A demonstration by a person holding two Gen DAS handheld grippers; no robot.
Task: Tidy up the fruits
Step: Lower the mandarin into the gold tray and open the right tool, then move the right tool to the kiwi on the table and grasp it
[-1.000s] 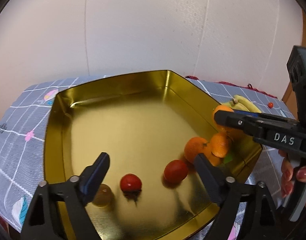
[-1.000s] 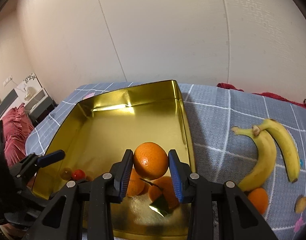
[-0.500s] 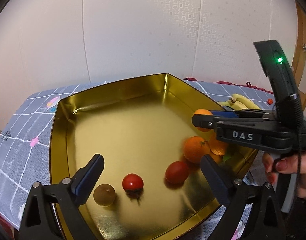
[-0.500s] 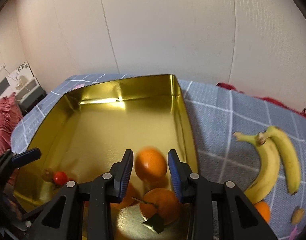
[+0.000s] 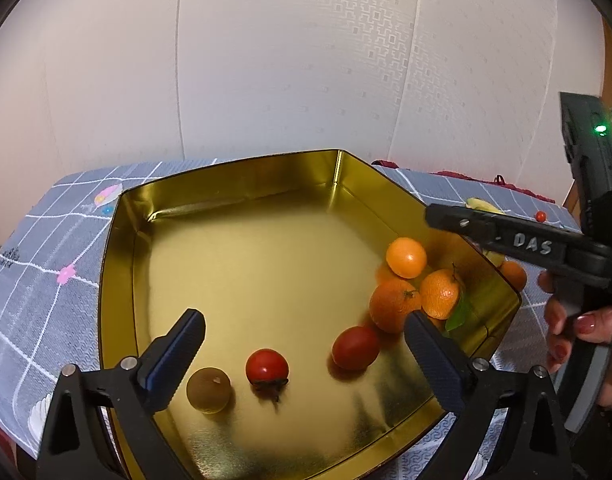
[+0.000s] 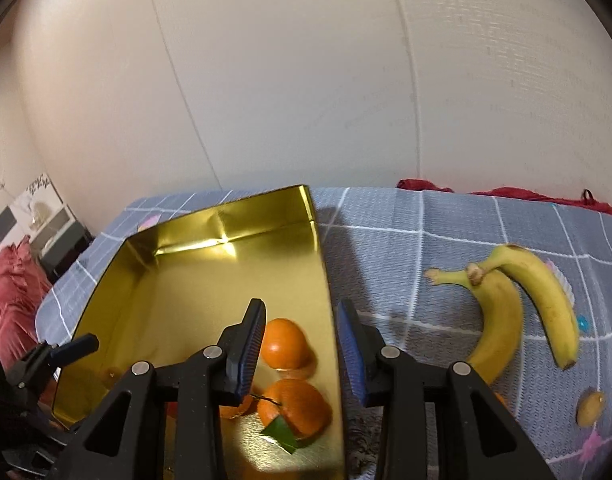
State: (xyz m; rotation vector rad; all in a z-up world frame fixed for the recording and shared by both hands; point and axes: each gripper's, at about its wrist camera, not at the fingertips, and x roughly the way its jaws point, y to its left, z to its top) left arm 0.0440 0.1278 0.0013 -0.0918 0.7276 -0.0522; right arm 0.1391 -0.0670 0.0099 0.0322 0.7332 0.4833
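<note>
A gold metal tray [image 5: 233, 172] lies on a grey checked cloth. In its right corner sit three oranges: one [image 5: 406, 258] apart toward the back and two [image 5: 394, 308] touching, one with a green leaf. Two red tomatoes [image 5: 267, 366] [image 5: 356, 348] and a brown round fruit [image 5: 208, 390] lie near the front. My left gripper [image 5: 301, 324] hangs open above the tomatoes, holding nothing. My right gripper [image 6: 301, 312] stands open over the tray's right wall, above the oranges [image 6: 285, 344], with nothing between its fingers.
Two joined bananas [image 6: 502, 320] lie on the cloth right of the tray [image 6: 322, 248]. A small brown fruit [image 6: 590, 408] sits near them. Another orange [image 5: 514, 274] rests just outside the tray's right wall. A hand [image 5: 578, 328] holds the right gripper's handle.
My right gripper has let go of the orange, which now lies in the tray beside the other two, and has drawn back to the right. The left gripper pulled back a little.
</note>
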